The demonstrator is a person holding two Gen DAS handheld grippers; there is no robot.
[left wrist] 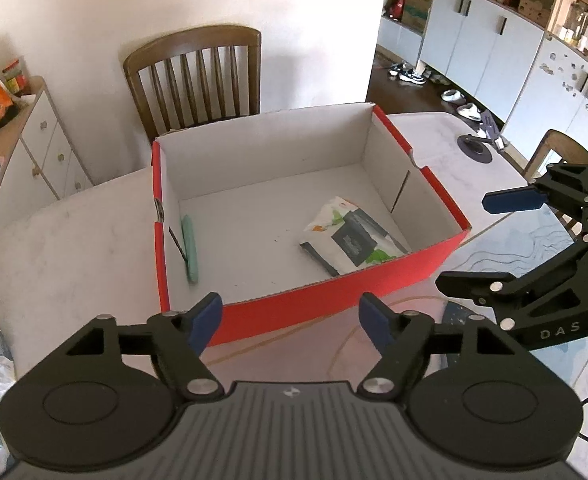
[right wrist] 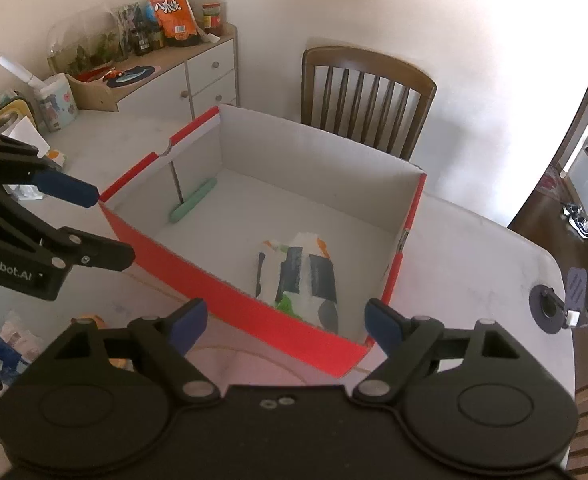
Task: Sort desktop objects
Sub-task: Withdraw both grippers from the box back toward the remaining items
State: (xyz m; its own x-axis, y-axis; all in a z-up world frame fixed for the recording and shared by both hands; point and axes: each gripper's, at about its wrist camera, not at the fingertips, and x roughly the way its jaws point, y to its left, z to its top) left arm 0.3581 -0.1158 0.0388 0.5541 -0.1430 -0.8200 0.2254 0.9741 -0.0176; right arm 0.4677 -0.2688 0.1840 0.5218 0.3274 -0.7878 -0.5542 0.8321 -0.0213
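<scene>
I held both the left gripper (left wrist: 289, 316) and right gripper (right wrist: 285, 320) wide and empty before the red box (left wrist: 334, 292), where the wipes pack (left wrist: 352, 238) and green pen (left wrist: 189, 250) lay, so I judged another desk item came next.

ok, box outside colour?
Red outside, white inside: the box, best seen in the left wrist view.

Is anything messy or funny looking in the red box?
Nothing is spilled or broken. The red box sits upright on the table. Inside, a green pen lies tidily along one wall, but the wipes packet lies crooked near the opposite corner. Both grippers are open and empty.
</scene>
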